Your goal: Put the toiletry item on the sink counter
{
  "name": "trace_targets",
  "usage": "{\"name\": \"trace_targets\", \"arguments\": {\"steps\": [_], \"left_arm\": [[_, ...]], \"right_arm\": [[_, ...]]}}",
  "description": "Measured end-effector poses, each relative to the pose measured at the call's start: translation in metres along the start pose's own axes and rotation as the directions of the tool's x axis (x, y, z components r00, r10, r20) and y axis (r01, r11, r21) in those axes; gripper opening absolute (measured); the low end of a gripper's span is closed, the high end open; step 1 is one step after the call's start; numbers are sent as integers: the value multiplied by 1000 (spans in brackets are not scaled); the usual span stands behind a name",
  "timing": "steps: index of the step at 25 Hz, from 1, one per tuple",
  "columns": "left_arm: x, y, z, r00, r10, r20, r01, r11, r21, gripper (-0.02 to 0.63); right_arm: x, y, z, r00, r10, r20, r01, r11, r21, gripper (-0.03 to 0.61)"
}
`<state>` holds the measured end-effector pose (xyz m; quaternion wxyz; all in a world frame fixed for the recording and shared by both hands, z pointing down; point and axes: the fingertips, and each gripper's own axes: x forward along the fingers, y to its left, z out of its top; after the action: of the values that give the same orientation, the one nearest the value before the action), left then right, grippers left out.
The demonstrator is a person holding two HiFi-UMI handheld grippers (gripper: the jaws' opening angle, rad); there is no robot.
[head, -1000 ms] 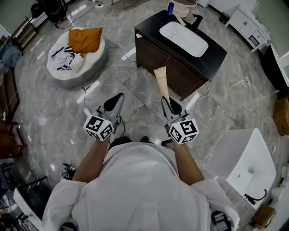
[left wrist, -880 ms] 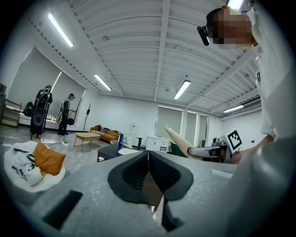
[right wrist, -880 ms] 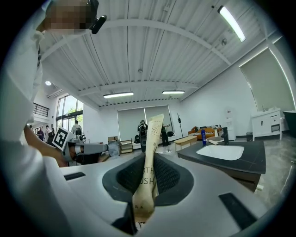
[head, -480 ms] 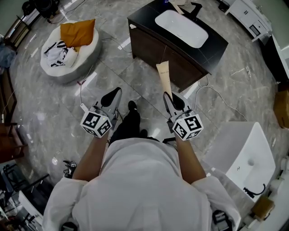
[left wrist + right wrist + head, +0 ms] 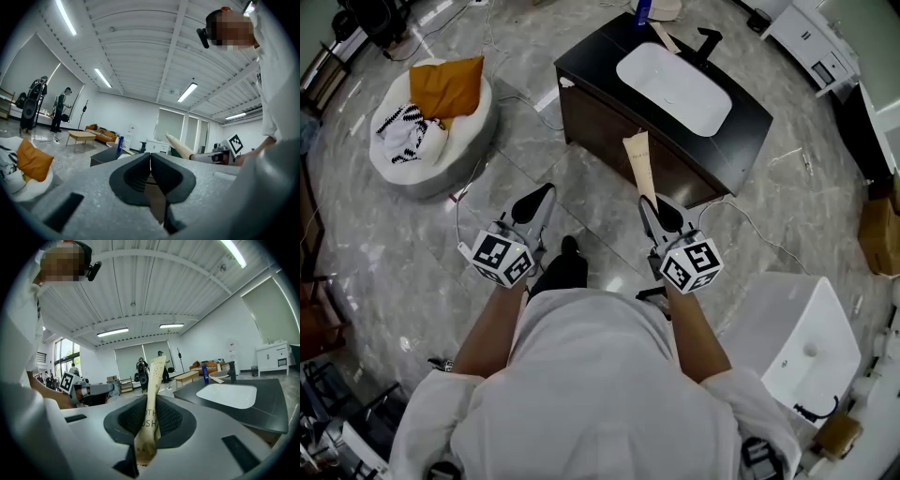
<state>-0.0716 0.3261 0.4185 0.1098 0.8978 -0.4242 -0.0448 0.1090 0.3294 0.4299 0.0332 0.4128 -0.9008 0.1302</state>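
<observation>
My right gripper [image 5: 652,208] [image 5: 149,416] is shut on a long beige toiletry tube [image 5: 638,167] [image 5: 153,394], which sticks out forward towards the vanity. The black sink counter [image 5: 586,58] [image 5: 276,401] with its white basin [image 5: 673,77] [image 5: 228,393] stands just ahead, the tube's tip near its front edge. A blue bottle [image 5: 643,10] [image 5: 205,373] and another beige tube [image 5: 666,37] lie at the counter's far end, by a black tap [image 5: 710,40] [image 5: 231,371]. My left gripper [image 5: 536,202] [image 5: 150,171] is shut and holds nothing, level with the right one over the floor.
A round white cushion [image 5: 429,131] with an orange pillow [image 5: 445,86] lies on the floor at the left. A second white basin [image 5: 797,342] lies on the floor at the right. Cables trail over the grey marble floor. People stand far off in the room.
The person has stepped closer to the vanity; it sits nearer in the head view. Both grippers hold the same pose, and the tube is still gripped.
</observation>
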Motion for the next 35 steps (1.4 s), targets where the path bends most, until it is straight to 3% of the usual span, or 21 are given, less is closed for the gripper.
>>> {"name": "trace_targets", "arguments": {"steps": [10, 20, 35], "left_arm": [[91, 96, 44, 998, -56, -1, 56, 998, 18, 17], [179, 152, 40, 999, -35, -16, 34, 999, -11, 17], [360, 225, 81, 997, 73, -24, -73, 997, 6, 17]], "right_arm": [[105, -76, 58, 998, -53, 40, 52, 998, 22, 52], [171, -154, 77, 999, -32, 25, 31, 999, 20, 52], [280, -310, 152, 993, 118, 26, -118, 993, 0, 52]]}}
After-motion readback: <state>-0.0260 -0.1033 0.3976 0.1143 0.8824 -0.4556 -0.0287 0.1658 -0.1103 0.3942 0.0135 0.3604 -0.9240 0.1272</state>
